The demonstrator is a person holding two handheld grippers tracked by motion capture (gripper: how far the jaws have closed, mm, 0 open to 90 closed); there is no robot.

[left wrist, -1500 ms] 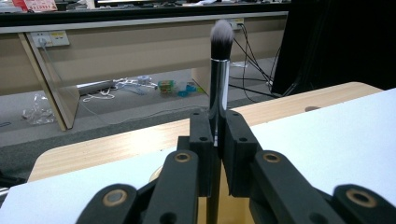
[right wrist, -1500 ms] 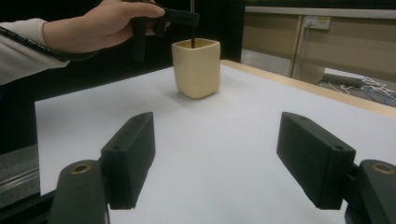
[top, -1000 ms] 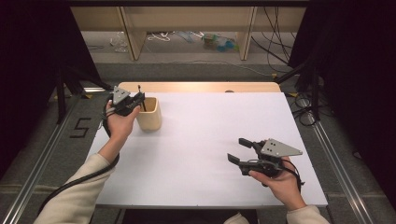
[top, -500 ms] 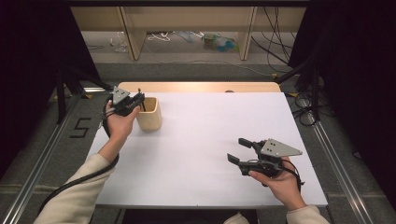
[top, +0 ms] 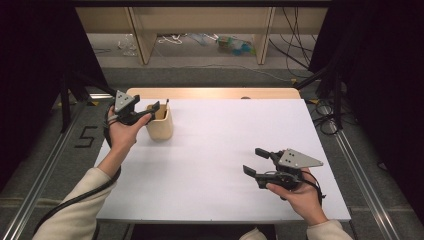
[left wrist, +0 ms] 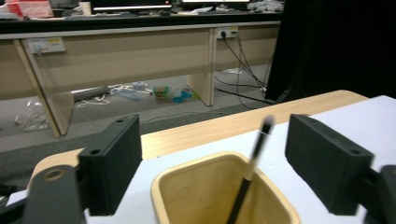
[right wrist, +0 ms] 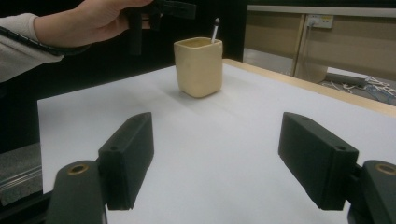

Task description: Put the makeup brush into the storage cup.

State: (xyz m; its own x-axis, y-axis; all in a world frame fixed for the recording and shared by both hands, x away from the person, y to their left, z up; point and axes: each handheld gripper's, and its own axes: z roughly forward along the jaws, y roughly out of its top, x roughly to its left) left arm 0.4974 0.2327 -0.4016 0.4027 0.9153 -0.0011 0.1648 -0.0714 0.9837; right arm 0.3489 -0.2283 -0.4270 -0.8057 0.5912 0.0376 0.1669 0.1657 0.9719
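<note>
A cream square cup stands at the far left of the white table. A black pen leans inside it, its tip above the rim. My left gripper hovers over the cup. Its jaws have just been opening and now stand wide on either side of the pen, apart from it, above the cup's rim. My right gripper rests open near the front right, with nothing between its fingers. From the right gripper I see the cup and pen farther off.
A wooden strip borders the table's far edge. Beyond it are desk legs, cables and litter on the floor. Metal rails run along both sides of the table. A hand and sleeve reach over the cup.
The left gripper's jaws have spread apart over the cup, and the pen now stands free inside it. The right gripper has stayed where it was.
</note>
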